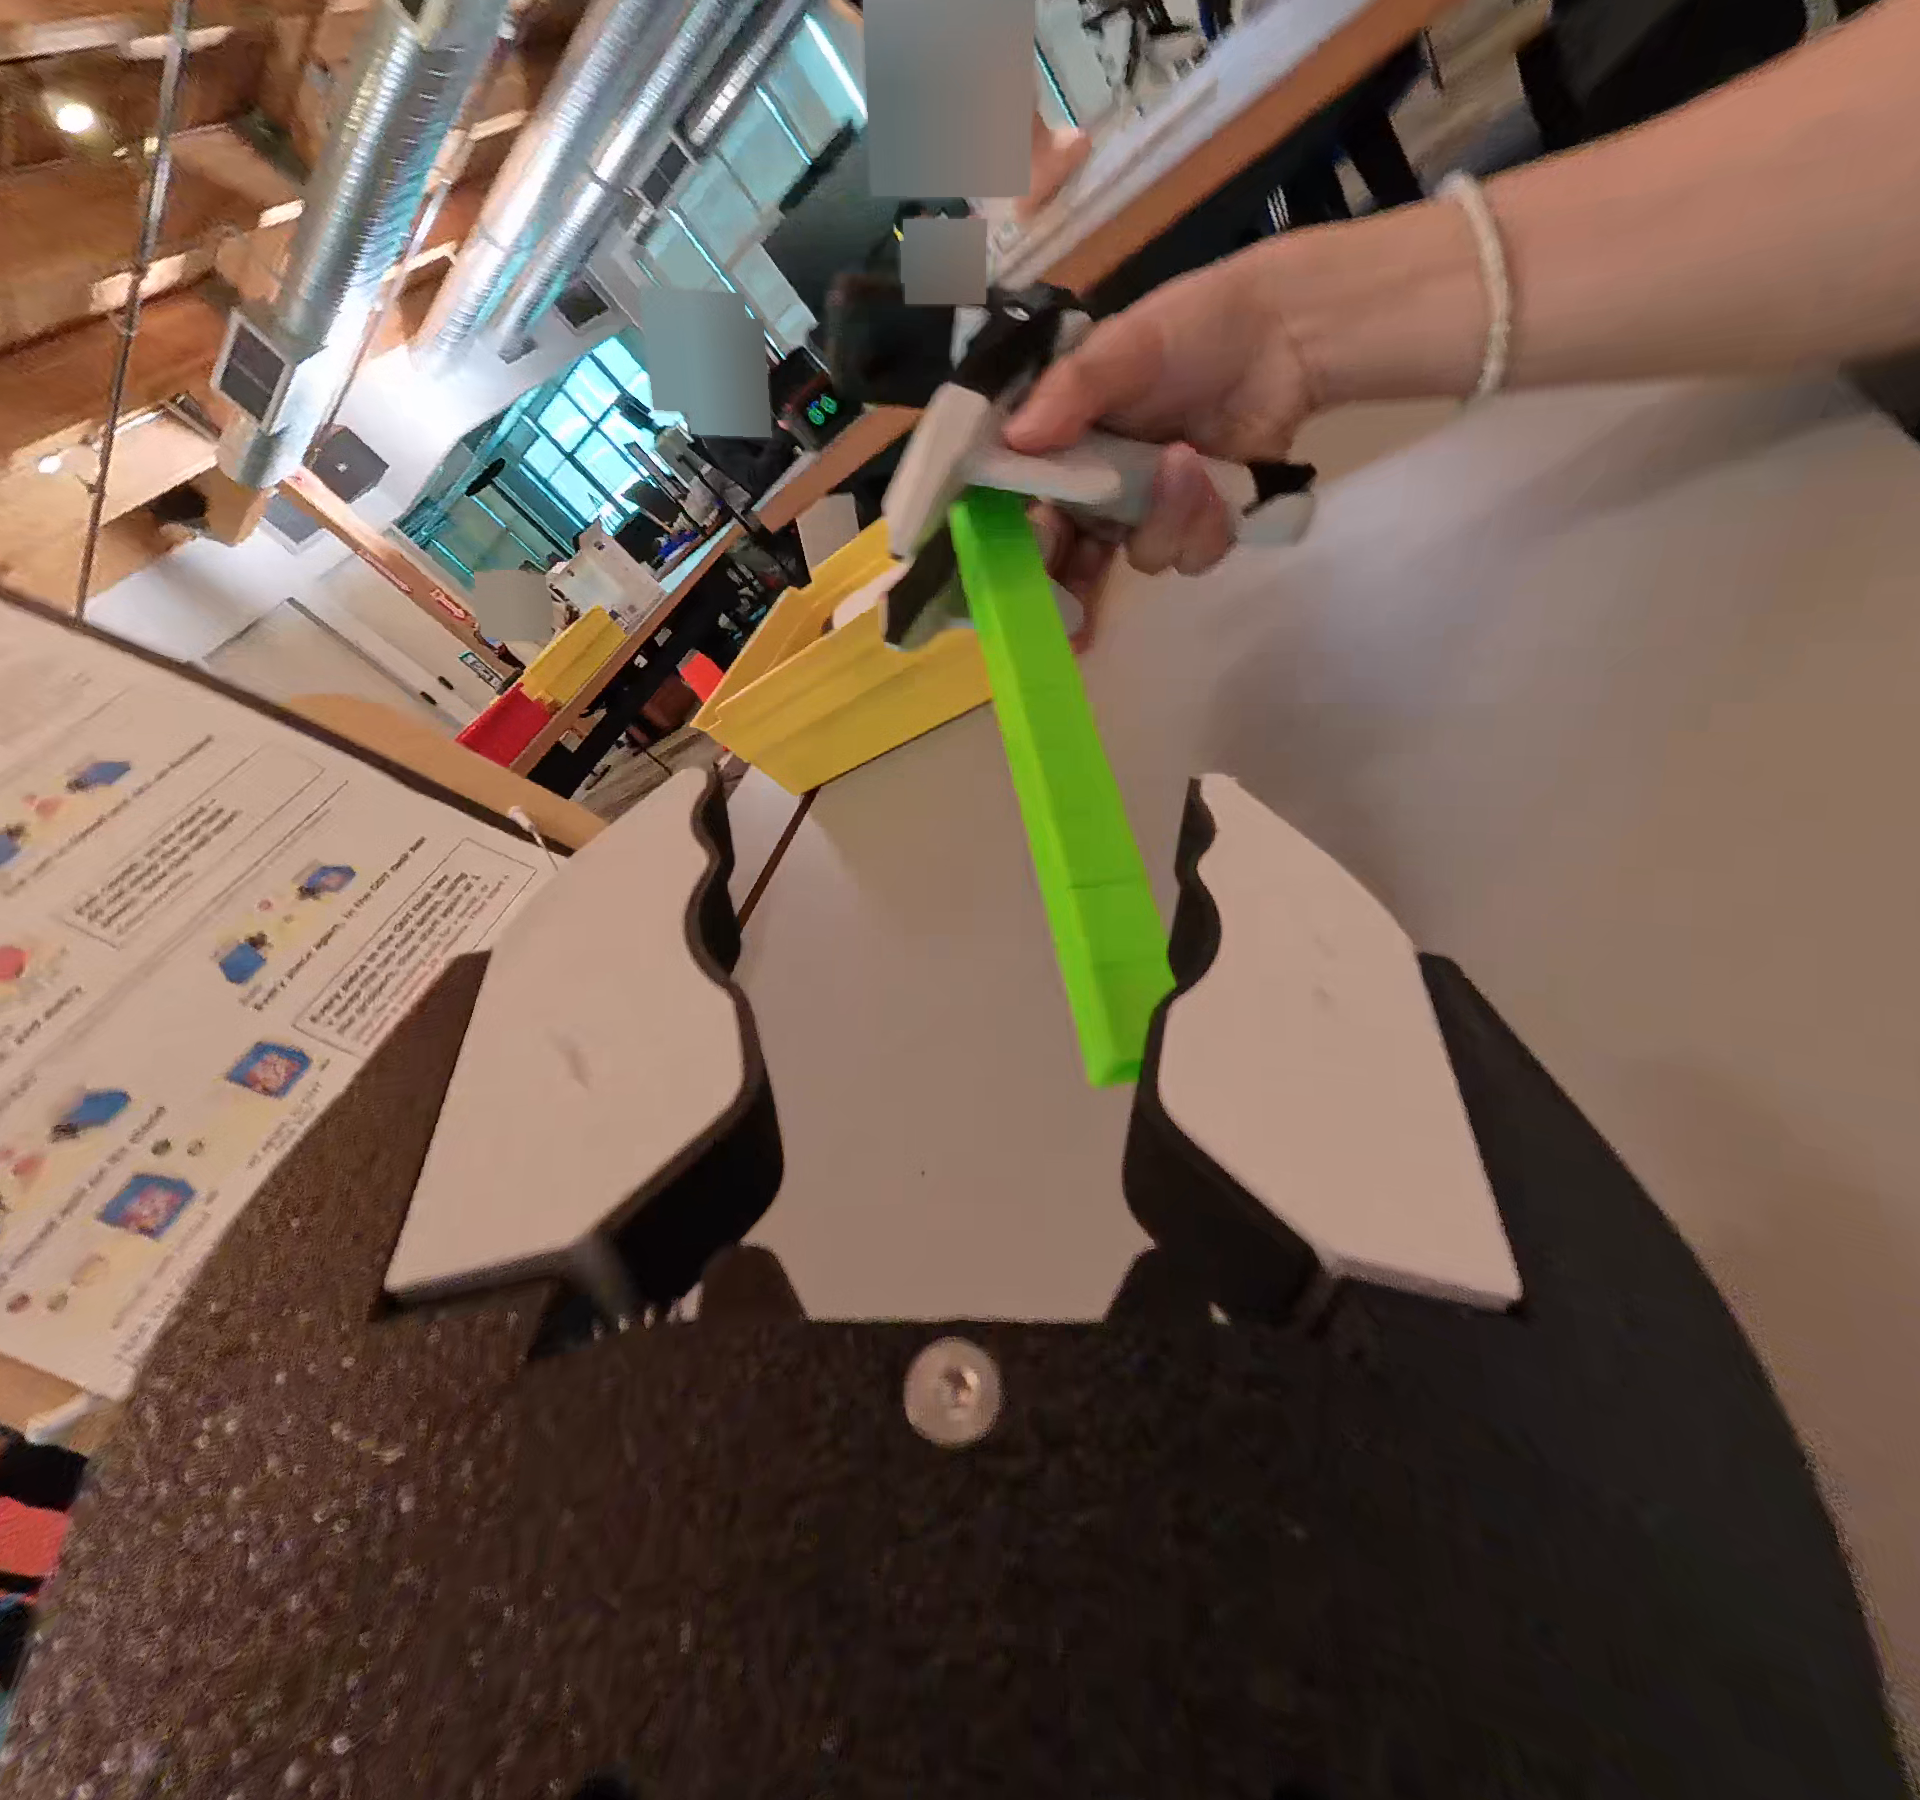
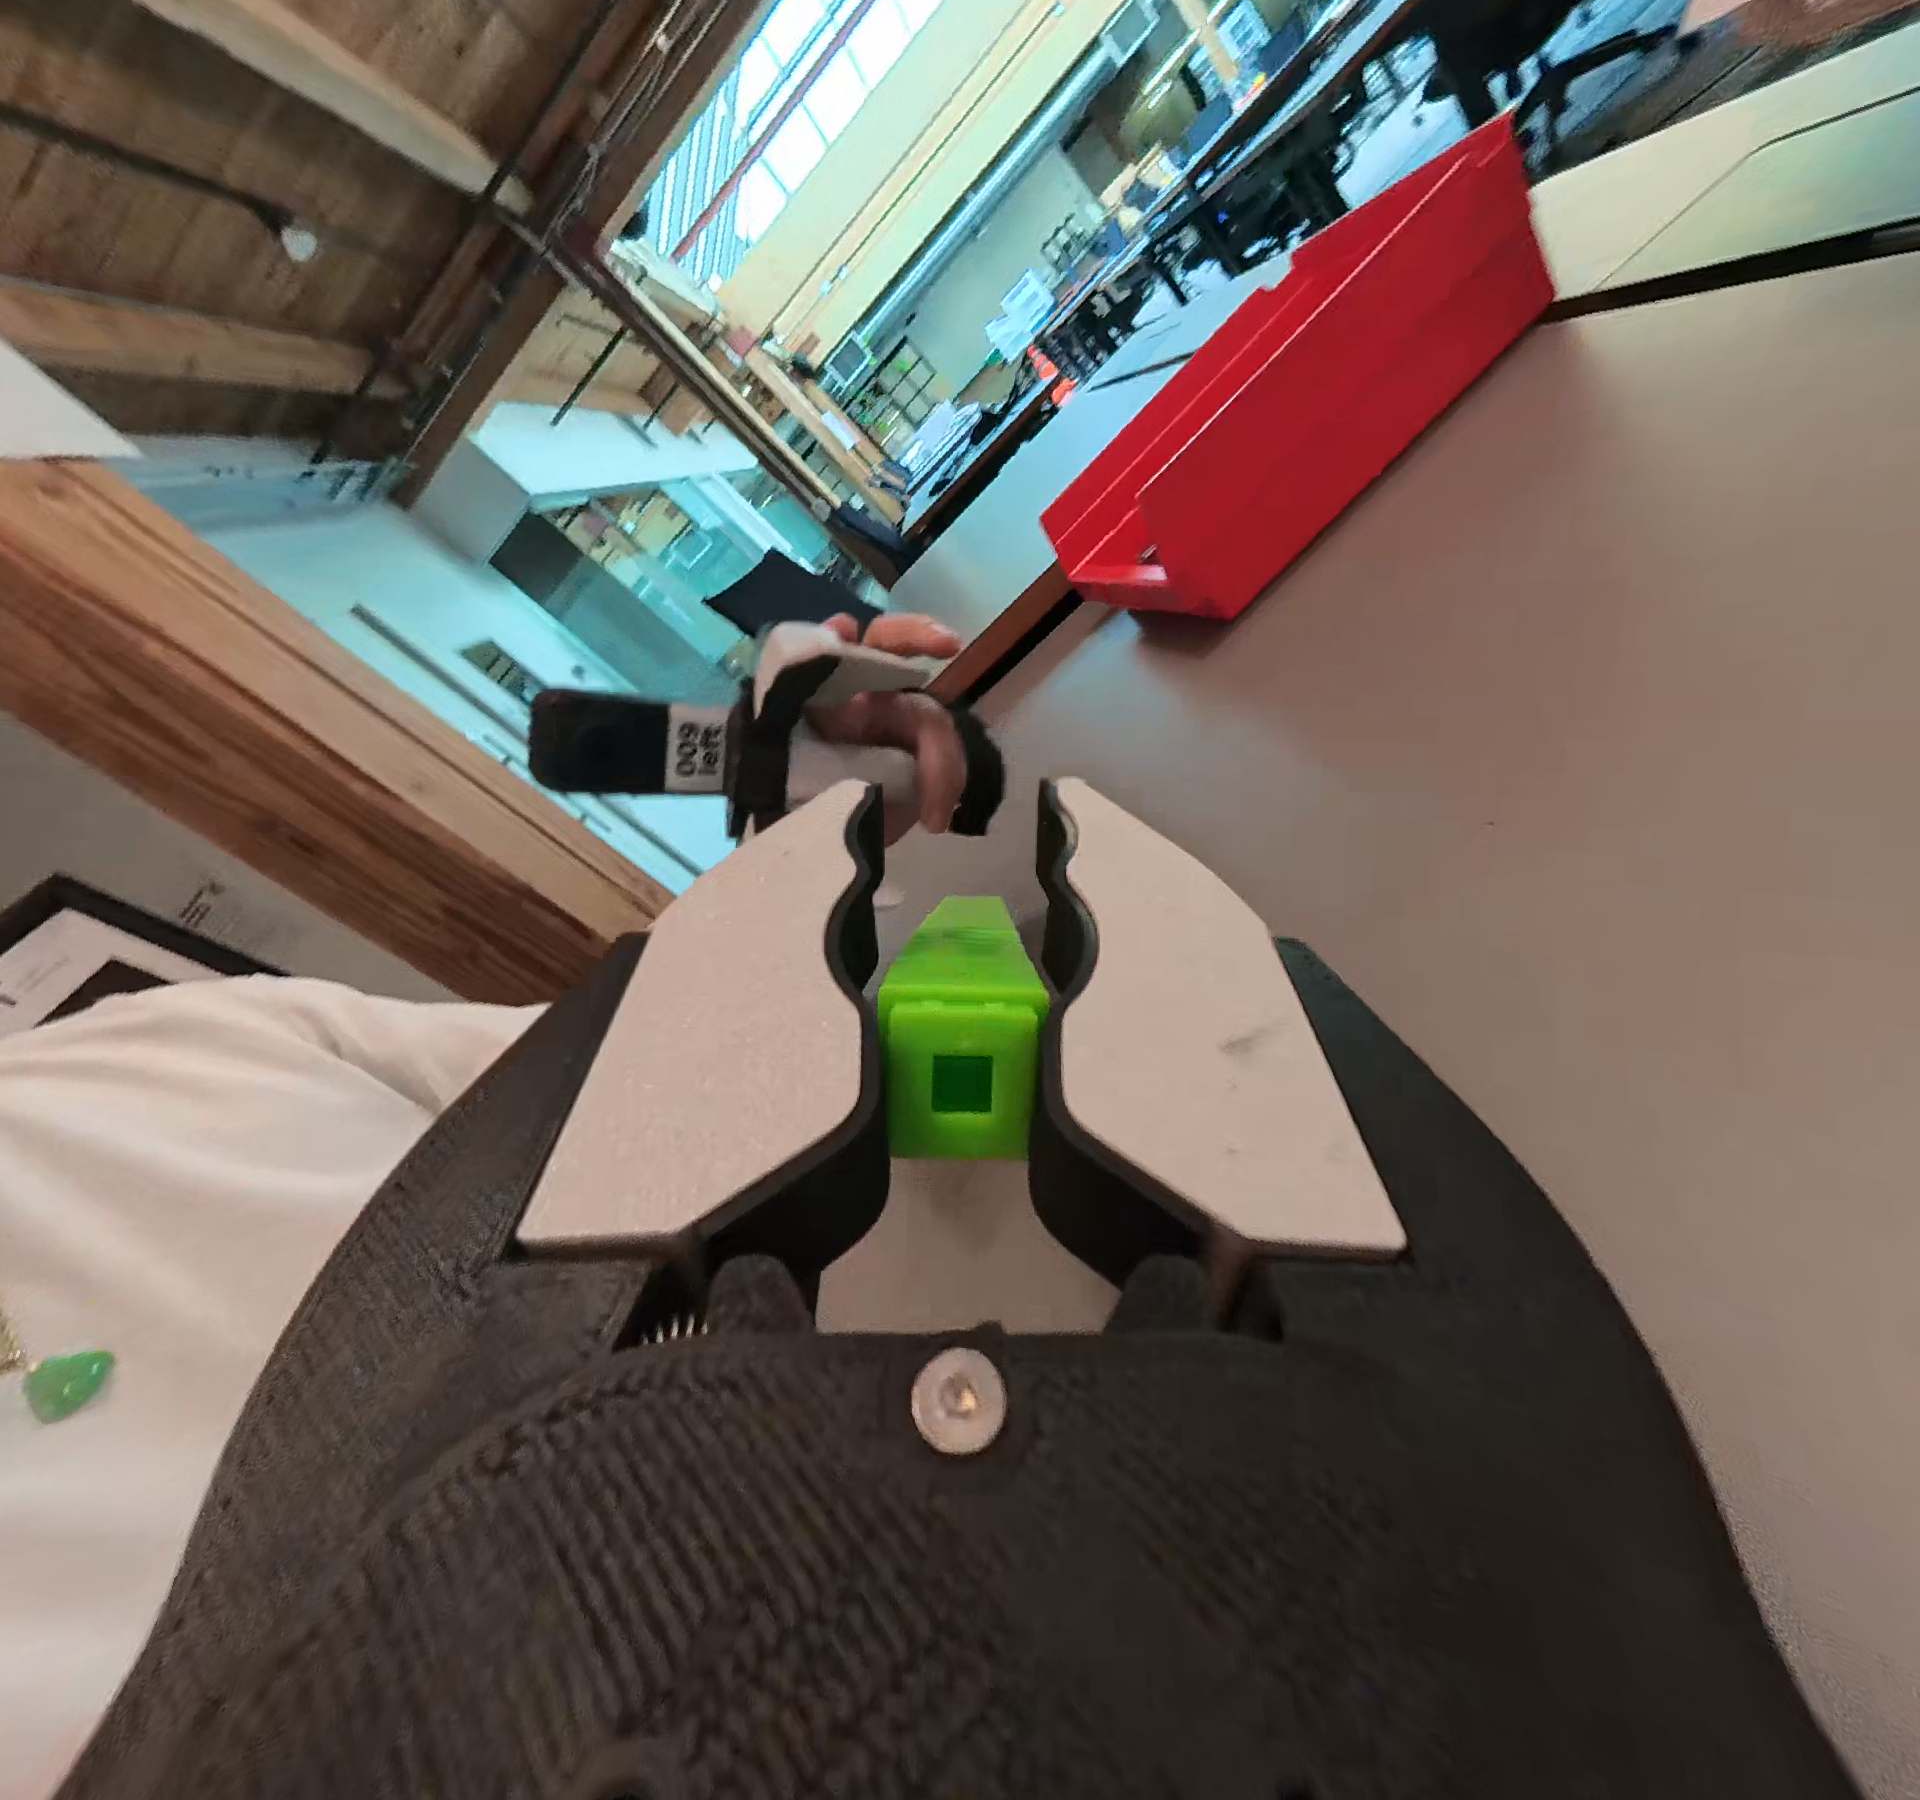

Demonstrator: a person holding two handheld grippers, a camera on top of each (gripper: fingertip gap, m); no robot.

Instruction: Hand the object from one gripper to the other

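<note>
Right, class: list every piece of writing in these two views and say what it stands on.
Printed sheet, at the left: small text beside pictures, too blurred to read.
White label on the left hand-held gripper: short print, not copied out here.
Dark display, far back: green glowing marks, illegible.
Green bar: no writing.

Each wrist view looks along own fingers, close — both share green bar (image 1: 1049, 774).

Bright daylight from windows (image 2: 821, 77), glare there; motion blur, strong fisheye distortion at tilted edges.
</note>
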